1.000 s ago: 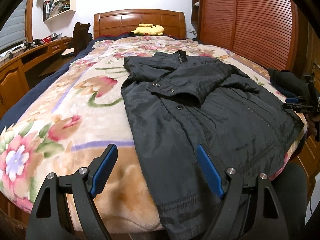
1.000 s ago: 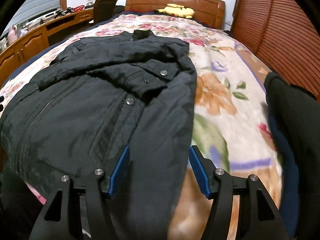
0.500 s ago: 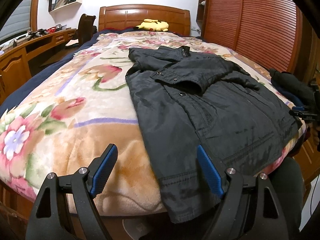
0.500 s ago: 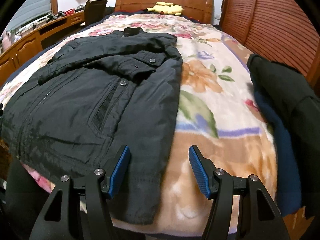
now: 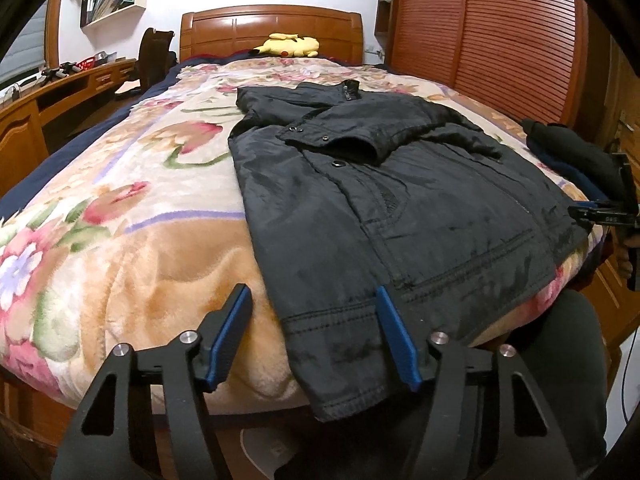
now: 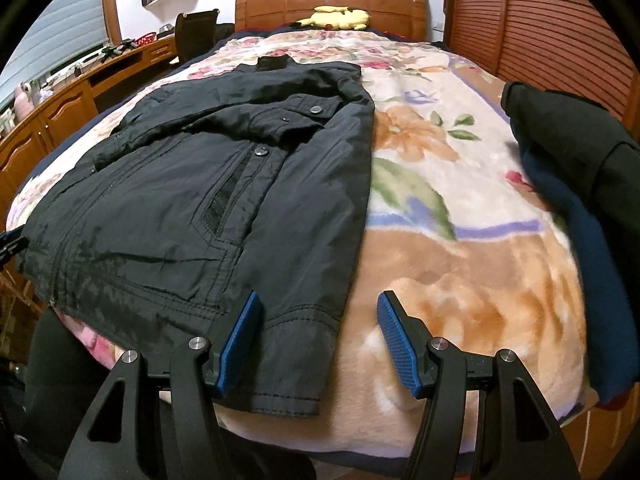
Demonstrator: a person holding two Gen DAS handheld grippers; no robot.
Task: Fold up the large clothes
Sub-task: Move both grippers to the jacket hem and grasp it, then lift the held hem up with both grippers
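Note:
A large black jacket (image 5: 360,200) lies flat on the floral blanket (image 5: 120,208) of a bed, collar toward the headboard, hem hanging over the foot edge. My left gripper (image 5: 312,300) hovers before the hem's left corner; its jaws are closing, the blue pads (image 5: 230,336) stand apart, and neither presses on the cloth. In the right wrist view the jacket (image 6: 200,200) fills the left half. My right gripper (image 6: 320,304) is open in front of the hem's right corner, not touching it. It also shows at the left wrist view's right edge as a black gripper (image 5: 604,212).
A pile of dark clothes (image 6: 580,200) sits on the blanket's right side. A yellow plush toy (image 5: 288,45) rests by the wooden headboard (image 5: 272,28). A wooden desk (image 5: 60,92) runs along the left, slatted wardrobe doors (image 5: 500,40) along the right. A person's dark trouser leg (image 5: 560,360) stands at the bed's foot.
Both grippers have drawn back toward the foot of the bed and sunk, so the jacket's hem now shows whole. The left jaws have narrowed. The jacket has not moved.

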